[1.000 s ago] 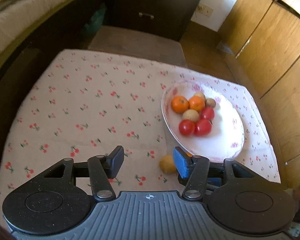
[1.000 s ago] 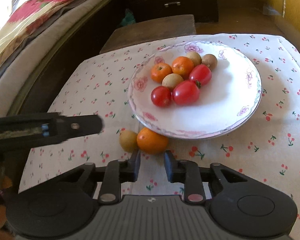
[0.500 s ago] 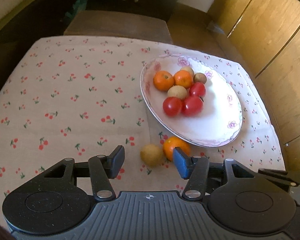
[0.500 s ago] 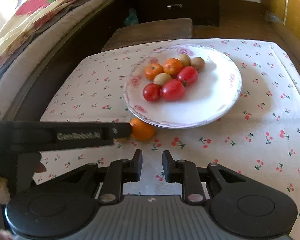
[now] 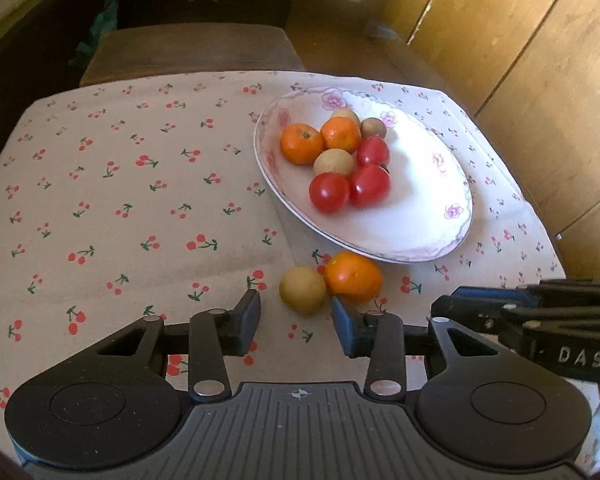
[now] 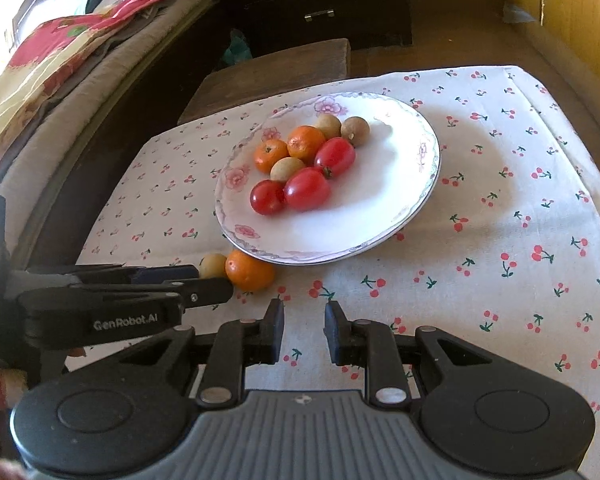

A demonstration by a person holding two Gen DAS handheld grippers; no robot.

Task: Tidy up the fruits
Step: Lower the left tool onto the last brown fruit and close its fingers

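Cherry-print tablecloth carries a floral plate of fruit, with two strays off its near rim: a tan longan touching a mandarin. Your left gripper sits nearest; the longan lies just ahead of its gap, slightly toward the blue pad, jaws closing with nothing yet between them. Your right gripper hangs farther off, jaws narrow and empty.

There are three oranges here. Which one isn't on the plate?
The orange lying on the cherry-print cloth, just outside the plate's near rim beside a small tan fruit. The other two sit on the plate among the tomatoes.
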